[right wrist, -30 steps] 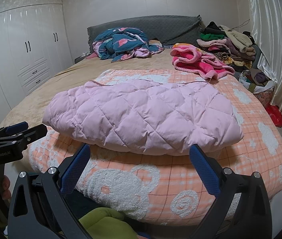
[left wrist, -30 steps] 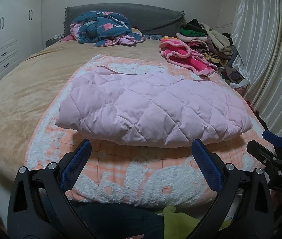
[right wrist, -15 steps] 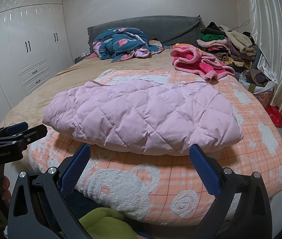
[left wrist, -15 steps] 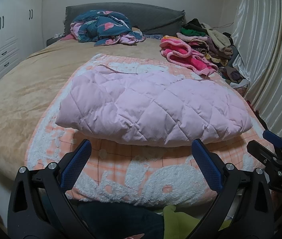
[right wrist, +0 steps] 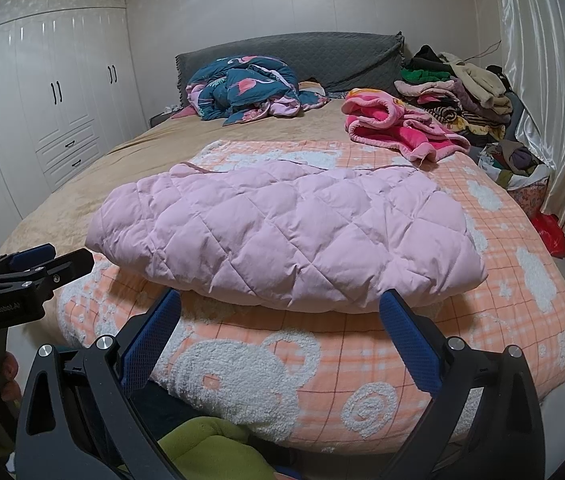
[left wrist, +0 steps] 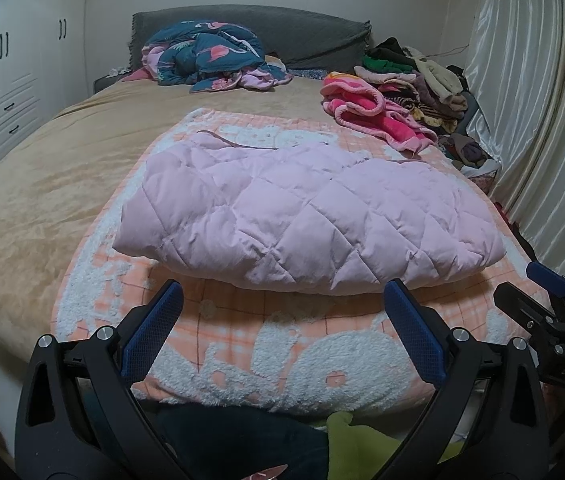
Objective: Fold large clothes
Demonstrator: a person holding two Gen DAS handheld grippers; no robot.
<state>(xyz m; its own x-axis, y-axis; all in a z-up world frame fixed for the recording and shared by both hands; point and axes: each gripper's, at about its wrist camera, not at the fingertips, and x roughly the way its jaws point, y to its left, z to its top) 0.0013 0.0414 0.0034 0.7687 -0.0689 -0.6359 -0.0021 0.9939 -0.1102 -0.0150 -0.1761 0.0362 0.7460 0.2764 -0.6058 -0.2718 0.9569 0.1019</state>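
Both tools, left tool (left wrist: pixel 282 300) and right tool (right wrist: pixel 280 310), gape wide, empty, just short of the folded pink quilted coat (left wrist: pixel 306 216) on the bed (left wrist: pixel 42 184).

Folded pink quilted coat (left wrist: pixel 306 212) on bed (left wrist: pixel 42 184)

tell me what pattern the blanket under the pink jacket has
Orange-and-white check with fluffy white bears on the blanket; right wrist view.

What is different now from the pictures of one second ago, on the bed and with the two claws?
Nothing has visibly changed. The folded pink quilted coat lies in the same place on the orange blanket, and the left claw and right claw stay open, short of it, holding nothing.
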